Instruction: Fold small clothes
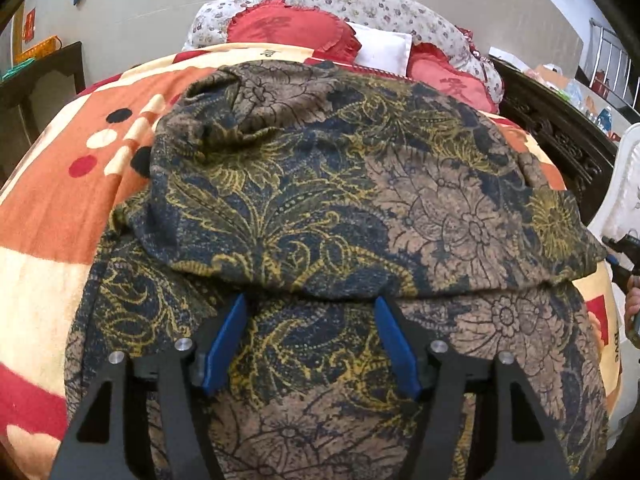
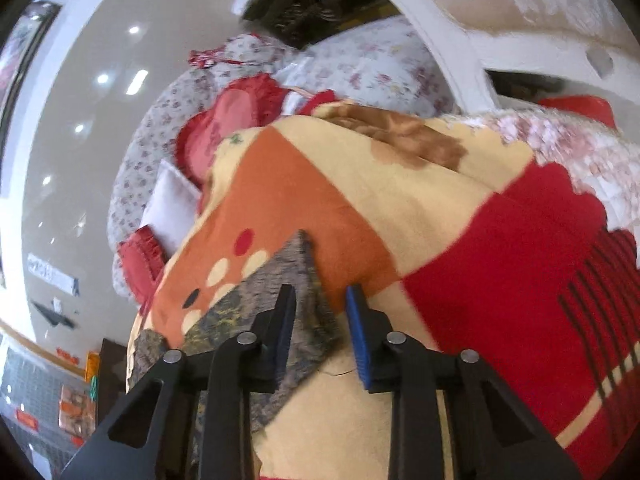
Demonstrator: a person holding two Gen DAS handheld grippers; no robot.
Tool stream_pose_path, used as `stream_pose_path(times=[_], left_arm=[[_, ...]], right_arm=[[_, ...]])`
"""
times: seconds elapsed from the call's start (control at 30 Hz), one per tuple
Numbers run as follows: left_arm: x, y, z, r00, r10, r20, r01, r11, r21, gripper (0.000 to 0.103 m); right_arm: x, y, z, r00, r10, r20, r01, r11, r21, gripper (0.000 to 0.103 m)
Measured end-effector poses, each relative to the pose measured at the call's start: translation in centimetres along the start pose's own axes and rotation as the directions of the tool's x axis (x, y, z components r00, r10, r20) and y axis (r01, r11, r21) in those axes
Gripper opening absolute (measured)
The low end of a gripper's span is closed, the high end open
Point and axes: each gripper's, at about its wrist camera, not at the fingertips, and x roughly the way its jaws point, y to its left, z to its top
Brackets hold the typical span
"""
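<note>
The batik-print garment (image 1: 320,200) lies spread on the blanket (image 1: 48,216) of the bed, filling the centre of the left view, its upper layer already turned over so a fold edge runs across just ahead of my left fingers (image 1: 310,300). Those are spread wide, gripping nothing, poised to take that edge. My right fingers (image 2: 320,296), lower centre of their view, straddle a corner of the garment (image 2: 280,280), parted, not yet pinching it.
</note>
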Motion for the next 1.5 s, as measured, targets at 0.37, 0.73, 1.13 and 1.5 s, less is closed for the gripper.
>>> stream_pose_path(times=[0.37, 0.73, 1.13, 1.5], left_arm=[[0.1, -0.3, 0.0, 1.0, 0.024, -0.005, -0.024, 1.0, 0.015, 0.07], [0.1, -0.3, 0.0, 1.0, 0.021, -0.004, -0.021, 1.0, 0.01, 0.07], [-1.1, -0.3, 0.5, 1.0, 0.016, 0.002, -0.016, 1.0, 0.021, 0.072], [-8.6, 7.5, -1.4, 0.994, 0.062, 0.094, -0.047, 0.987, -0.154, 0.083]], right_arm=[[1.5, 2.5, 0.5, 0.996, -0.08, -0.036, 0.078, 0.996, -0.05, 0.008], [-10.9, 7.4, 8.1, 0.956, -0.211, 0.202, 0.263, 0.923, -0.282, 0.007], [-11.1, 21.5, 0.6, 0.994, 0.102, 0.041, -0.065, 0.849, -0.524, 0.007], [-4.8, 39.5, -18.5, 0.881, 0.308, -0.359, -0.472, 0.613, -0.634, 0.007]])
